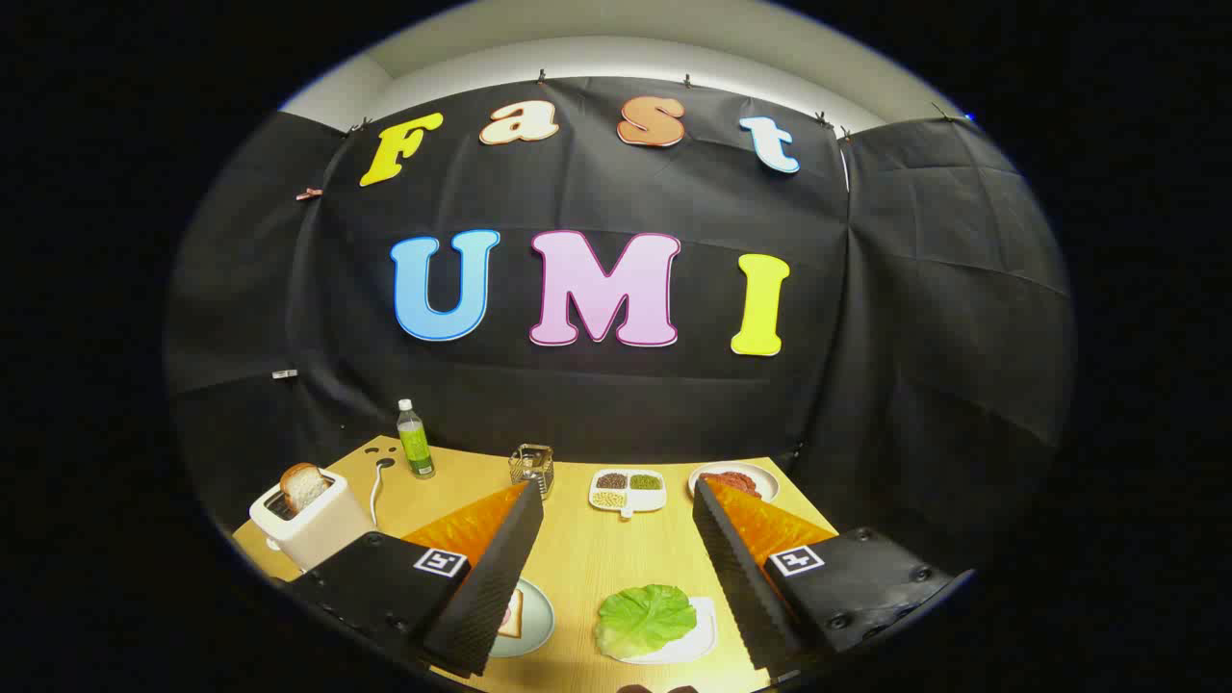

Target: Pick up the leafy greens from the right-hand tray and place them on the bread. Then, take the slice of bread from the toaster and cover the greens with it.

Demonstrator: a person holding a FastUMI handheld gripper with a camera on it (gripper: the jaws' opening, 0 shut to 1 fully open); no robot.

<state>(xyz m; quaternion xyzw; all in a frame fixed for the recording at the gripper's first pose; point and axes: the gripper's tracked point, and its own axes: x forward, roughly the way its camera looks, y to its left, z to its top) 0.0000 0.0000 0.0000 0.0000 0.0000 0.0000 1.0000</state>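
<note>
One hand-held gripper (616, 510), two fingers, spread wide apart with nothing between them.

One wooden bench (577, 553).

One white toaster (313, 525), one bread slice (304, 485) standing in its slot.

One round plate (531, 618) near the left finger, one flat bread slice (510, 613) on it, partly hidden.

One white tray (698, 640), one lettuce leaf (643, 619) on it.

One four-compartment dish (628, 490) of grains or beans, each compartment filled.

One plate (739, 478) with reddish food, kind unclear.

One green bottle (415, 440), white cap.

One small wire holder (532, 465).

One white cord (377, 486) beside the toaster.
</note>
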